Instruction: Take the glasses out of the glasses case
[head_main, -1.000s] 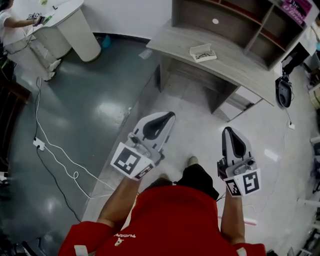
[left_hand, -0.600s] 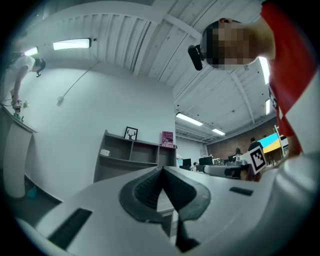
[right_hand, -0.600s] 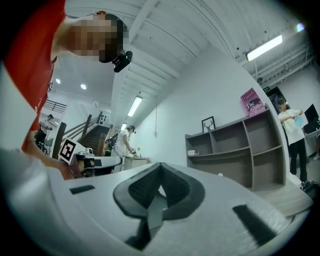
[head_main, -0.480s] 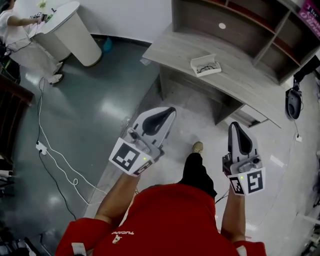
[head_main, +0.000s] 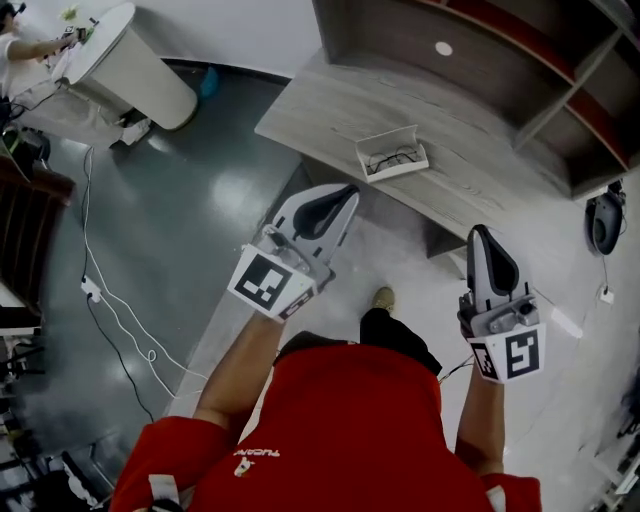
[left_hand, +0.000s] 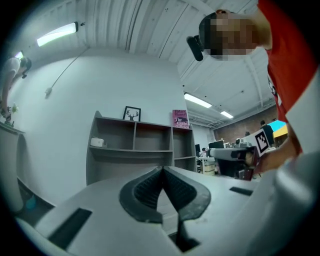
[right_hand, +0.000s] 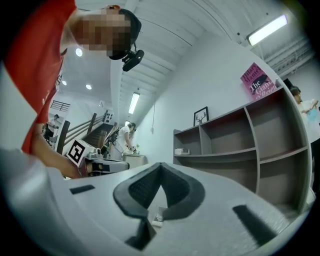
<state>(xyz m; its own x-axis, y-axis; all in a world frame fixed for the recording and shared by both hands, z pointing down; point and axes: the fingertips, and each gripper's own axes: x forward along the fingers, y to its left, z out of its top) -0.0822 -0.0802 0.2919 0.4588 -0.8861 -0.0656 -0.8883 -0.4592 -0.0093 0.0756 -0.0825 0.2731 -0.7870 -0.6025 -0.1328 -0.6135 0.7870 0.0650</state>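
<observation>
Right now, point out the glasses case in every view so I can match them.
Head view: glasses case lies open on the desk, upper centre.
Left gripper view: not in it.
Right gripper view: probably the glasses case, a small white shape in the gap below the jaw tips.
Shared landmark: the shelf unit behind the desk.

Pink sign (right_hand: 257, 81) atop shelf unit (right_hand: 225, 150), "The" legible, other lines too small, white shirt lettering (head_main: 258, 455) upside down, unreadable
</observation>
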